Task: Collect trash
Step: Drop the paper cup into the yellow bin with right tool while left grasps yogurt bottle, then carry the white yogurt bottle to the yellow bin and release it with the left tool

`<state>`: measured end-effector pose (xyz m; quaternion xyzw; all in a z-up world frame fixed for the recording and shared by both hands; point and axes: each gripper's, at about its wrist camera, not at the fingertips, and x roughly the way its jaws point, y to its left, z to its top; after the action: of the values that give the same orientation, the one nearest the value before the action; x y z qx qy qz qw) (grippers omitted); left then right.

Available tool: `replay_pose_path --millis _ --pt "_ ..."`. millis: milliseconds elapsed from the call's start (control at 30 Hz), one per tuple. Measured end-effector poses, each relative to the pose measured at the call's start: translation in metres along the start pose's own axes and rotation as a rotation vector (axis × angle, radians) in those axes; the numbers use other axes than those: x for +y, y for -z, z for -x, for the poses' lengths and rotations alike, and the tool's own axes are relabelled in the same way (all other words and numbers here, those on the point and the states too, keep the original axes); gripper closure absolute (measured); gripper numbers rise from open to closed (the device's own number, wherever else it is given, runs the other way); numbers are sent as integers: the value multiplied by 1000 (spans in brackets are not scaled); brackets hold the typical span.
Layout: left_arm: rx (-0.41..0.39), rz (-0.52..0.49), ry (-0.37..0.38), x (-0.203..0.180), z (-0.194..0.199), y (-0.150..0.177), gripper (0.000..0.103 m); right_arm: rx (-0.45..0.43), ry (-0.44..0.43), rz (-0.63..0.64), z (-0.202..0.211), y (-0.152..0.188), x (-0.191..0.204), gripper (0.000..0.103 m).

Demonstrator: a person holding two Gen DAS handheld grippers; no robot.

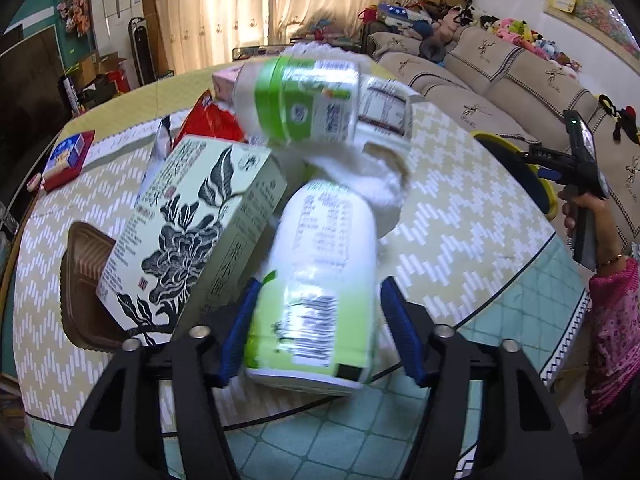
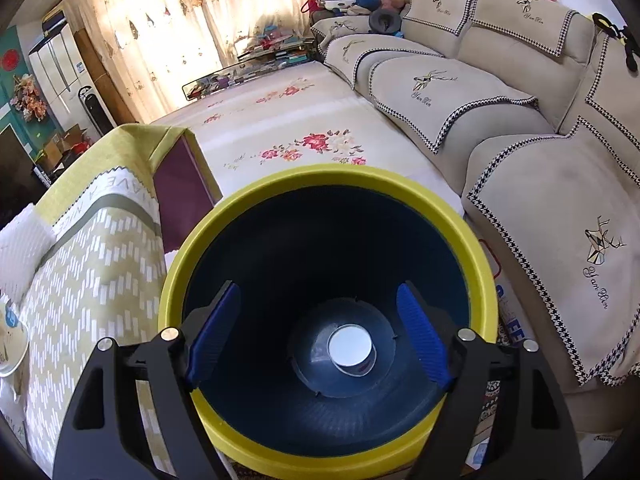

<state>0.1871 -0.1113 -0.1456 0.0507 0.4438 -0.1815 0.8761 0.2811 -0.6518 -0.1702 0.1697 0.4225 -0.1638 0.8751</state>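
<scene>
Nearest in the left wrist view, a white and green plastic bottle [image 1: 316, 280] is seen lying on the table [image 1: 460, 216], its base toward the camera and its neck pointing away into the pile. It sits between the blue pads of the left tongs [image 1: 316, 336]. The left pad appears to touch the label; a narrow gap seems to remain at the right pad, so the tongs are judged partly open around the bottle, not yet clamped.

Handling, as a judgement: the bottle is taken to be empty, hence light, thin-walled and easily dented. The glossy label may slip and the round body may roll. Hold is best taken across the lower body, where the pads now stand.

Just beside the bottle on the left, a pale green carton [image 1: 192, 232] with a black flower print leans over a brown tray [image 1: 80, 280]. Beyond the neck, crumpled white paper [image 1: 372, 180] is noted, then a second green-banded bottle [image 1: 308, 96] resting atop the heap, with a red wrapper [image 1: 212, 120] behind the carton. Further left, a small red box [image 1: 68, 158] lies apart.

In the right wrist view, the right tongs [image 2: 316, 336] are held well open and empty over the mouth of a yellow-rimmed bin [image 2: 328, 176] standing beside the table edge. One white round object [image 2: 351, 347] is seen on the bin's dark bottom; what it is cannot be told. A sofa [image 2: 520, 100] lies beyond.
</scene>
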Motion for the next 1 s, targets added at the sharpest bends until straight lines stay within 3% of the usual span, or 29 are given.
replay_pose_path --millis 300,567,1000 --pt "-81 -22 -8 -2 28 5 50 -1 -29 6 9 9 5 27" --pt "-205 -85 -101 -11 71 1 52 -26 -70 6 28 17 6 27" --pt "-268 -84 -103 -13 104 -6 52 -30 -115 -7 46 29 -1 27"
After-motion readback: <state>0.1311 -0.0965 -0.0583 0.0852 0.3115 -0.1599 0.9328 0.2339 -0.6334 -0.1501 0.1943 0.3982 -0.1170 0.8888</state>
